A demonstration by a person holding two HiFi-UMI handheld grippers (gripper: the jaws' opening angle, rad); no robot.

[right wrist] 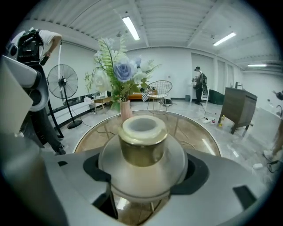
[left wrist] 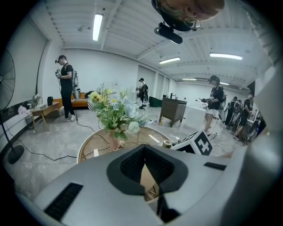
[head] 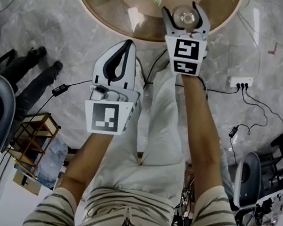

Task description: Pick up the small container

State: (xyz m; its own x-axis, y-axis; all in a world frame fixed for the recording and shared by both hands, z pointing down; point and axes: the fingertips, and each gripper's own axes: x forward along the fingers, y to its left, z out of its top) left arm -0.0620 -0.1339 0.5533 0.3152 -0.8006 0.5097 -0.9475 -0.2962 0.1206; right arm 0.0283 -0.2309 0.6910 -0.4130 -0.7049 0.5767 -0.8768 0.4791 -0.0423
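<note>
Right tool (head: pixel 187 16) clamps the small container (right wrist: pixel 142 152): frosted round body, gold neck, white rim. Left tool (head: pixel 122 52) sits closed on nothing.

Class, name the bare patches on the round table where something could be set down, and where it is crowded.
Bare: the glass table right of the vase, out to the rim, and its near edge below the small container in the right tool. Crowded: around the vase, under the overhanging flowers.
</note>
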